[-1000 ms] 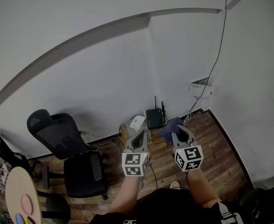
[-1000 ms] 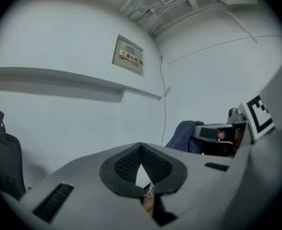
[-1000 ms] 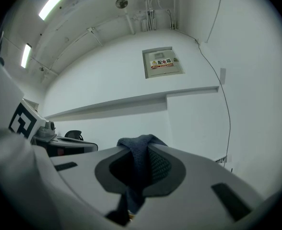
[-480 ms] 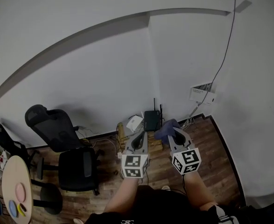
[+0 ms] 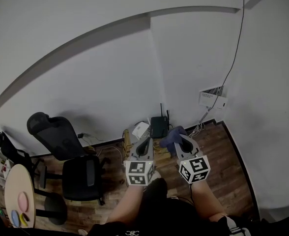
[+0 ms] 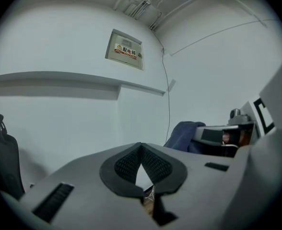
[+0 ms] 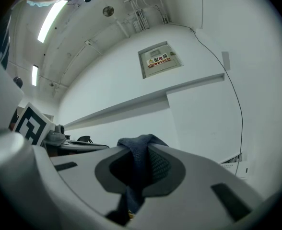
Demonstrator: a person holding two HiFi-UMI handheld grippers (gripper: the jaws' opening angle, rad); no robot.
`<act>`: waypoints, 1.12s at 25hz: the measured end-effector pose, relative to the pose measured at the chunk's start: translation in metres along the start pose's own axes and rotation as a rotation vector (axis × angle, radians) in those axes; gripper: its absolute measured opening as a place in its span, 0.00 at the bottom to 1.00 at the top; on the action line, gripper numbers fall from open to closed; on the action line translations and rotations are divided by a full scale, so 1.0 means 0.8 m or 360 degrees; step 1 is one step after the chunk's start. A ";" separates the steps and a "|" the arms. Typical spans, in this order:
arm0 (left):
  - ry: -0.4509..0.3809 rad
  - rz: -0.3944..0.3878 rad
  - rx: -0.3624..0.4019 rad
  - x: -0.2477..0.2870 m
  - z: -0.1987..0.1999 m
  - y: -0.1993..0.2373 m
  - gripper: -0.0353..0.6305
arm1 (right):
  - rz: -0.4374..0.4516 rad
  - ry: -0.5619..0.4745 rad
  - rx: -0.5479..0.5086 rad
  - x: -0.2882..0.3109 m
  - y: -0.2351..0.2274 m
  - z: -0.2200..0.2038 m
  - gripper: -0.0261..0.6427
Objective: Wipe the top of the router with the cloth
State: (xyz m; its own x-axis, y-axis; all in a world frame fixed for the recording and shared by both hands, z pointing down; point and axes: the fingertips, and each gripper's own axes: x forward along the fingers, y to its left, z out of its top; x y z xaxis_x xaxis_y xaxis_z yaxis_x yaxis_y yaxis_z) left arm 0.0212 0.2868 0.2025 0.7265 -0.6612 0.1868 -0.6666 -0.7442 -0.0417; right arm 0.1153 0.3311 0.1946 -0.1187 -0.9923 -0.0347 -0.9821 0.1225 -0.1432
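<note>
Both grippers have drifted a little toward 9 o'clock in the head view since a second ago, and the cloth [image 5: 169, 135] now sits closer to the router [image 5: 158, 127] than it did.

The right gripper [image 5: 179, 138] has its fingers clamped on the dark blue cloth. A fold bulges out past the tips and the rest hangs down between the pads. From the head view the bunched cloth lies just at 4 o'clock of the router, near its top edge, though I cannot tell whether the two touch.

The left gripper [image 5: 145, 140] is held beside the right one, at its 9 o'clock. Its fingers are pressed together at the tips with nothing between them.

The black router stands upright at the foot of the white wall, antennas pointing up, at 12 o'clock of the two grippers. A white box [image 5: 141, 130] lies just at its 9 o'clock among loose cables.

A black office chair [image 5: 71, 156] stands on the wooden floor [image 5: 223, 151] well off at 9 o'clock. A round counter [image 5: 12, 193] shows at 8 o'clock near the frame edge. A white wall box [image 5: 212, 98] with a cable running up the wall is at 2 o'clock.
</note>
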 end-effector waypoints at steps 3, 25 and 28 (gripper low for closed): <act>-0.0009 0.0001 0.0025 0.007 0.008 -0.001 0.05 | -0.0003 -0.0037 0.0006 0.001 -0.008 0.013 0.06; -0.0060 0.0058 -0.0081 0.116 0.016 0.092 0.05 | 0.0094 0.0075 -0.0094 0.141 -0.043 0.001 0.06; -0.0032 0.0056 -0.0102 0.146 0.011 0.115 0.05 | 0.0085 0.0105 -0.0094 0.173 -0.057 -0.005 0.06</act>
State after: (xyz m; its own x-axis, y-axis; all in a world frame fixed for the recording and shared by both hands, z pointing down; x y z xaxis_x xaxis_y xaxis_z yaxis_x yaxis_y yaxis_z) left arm 0.0462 0.1404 0.2117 0.7051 -0.6892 0.1668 -0.7008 -0.7132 0.0150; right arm 0.1428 0.1884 0.2001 -0.1786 -0.9836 0.0248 -0.9808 0.1760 -0.0842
